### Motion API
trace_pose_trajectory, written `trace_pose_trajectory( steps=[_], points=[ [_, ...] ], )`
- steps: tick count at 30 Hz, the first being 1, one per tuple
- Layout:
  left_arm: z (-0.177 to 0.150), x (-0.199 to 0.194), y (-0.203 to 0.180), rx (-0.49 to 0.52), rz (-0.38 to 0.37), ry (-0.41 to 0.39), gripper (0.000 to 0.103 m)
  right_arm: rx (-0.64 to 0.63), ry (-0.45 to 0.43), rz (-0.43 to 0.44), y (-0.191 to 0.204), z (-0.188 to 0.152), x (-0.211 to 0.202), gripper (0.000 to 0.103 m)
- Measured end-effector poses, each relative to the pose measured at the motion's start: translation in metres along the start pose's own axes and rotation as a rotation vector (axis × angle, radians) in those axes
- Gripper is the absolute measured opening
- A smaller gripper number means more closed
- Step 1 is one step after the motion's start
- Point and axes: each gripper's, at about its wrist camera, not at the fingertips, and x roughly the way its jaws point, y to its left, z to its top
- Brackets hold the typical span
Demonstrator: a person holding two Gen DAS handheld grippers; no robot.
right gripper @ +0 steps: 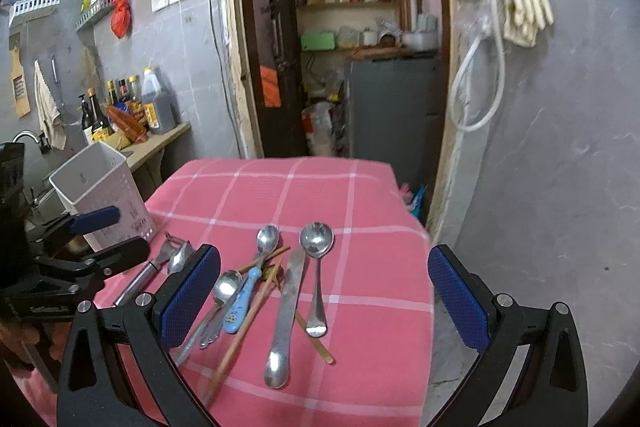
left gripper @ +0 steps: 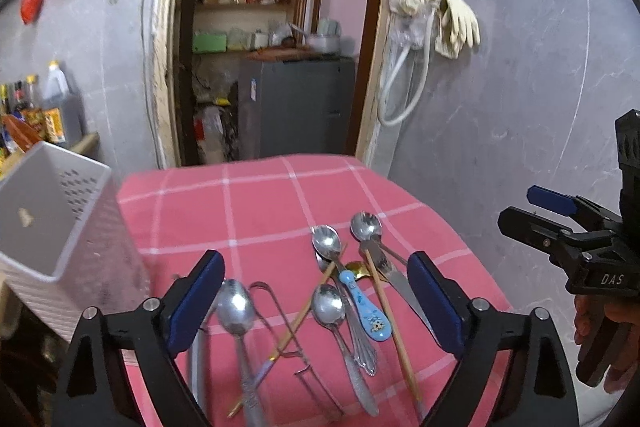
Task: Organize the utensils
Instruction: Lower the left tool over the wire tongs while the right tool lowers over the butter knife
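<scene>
Left gripper (left gripper: 316, 303) wide open, empty, above utensil pile (left gripper: 340, 303) on pink cloth (left gripper: 240, 211). Right gripper (right gripper: 324, 301) wide open, empty. White holder (right gripper: 100, 195) at 10 o'clock.

We hold left gripper (left gripper: 316, 301) and right gripper (right gripper: 324, 297) side by side, jaws spread wide, nothing gripped.

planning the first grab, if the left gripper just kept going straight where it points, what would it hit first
Most likely the utensil pile: the open left gripper points down at the steel spoon and the blue-handled spoon lying between its fingers on the pink checked cloth. Depth is unclear, so which one comes first is uncertain.
</scene>
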Motion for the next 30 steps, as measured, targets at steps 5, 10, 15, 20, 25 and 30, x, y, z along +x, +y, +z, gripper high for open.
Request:
trace_pose_trajectory(
  steps=[5,10,15,20,25,30],
  points=[
    [-0.003,0.028,-0.002,-0.033,0.024,0.054,0.081,0.001,0.069,0.066,-0.008,-0.011,0.034,0.101],
    [-0.019,0.042,0.007,-0.119,0.100,0.097,0.073,0.033,0.137,0.123,-0.012,-0.019,0.065,0.077],
    [-0.034,0.054,0.025,-0.203,0.161,0.163,0.062,0.036,0.193,0.194,-0.005,-0.026,0.092,0.057],
    [-0.040,0.064,0.042,-0.261,0.181,0.193,0.057,0.013,0.269,0.274,0.014,-0.037,0.113,0.041],
    [-0.045,0.076,0.057,-0.306,0.172,0.223,0.049,0.012,0.341,0.296,0.027,-0.045,0.134,0.033],
    [-0.048,0.089,0.067,-0.354,0.158,0.258,0.045,0.014,0.367,0.305,0.033,-0.047,0.145,0.033]
  ],
)
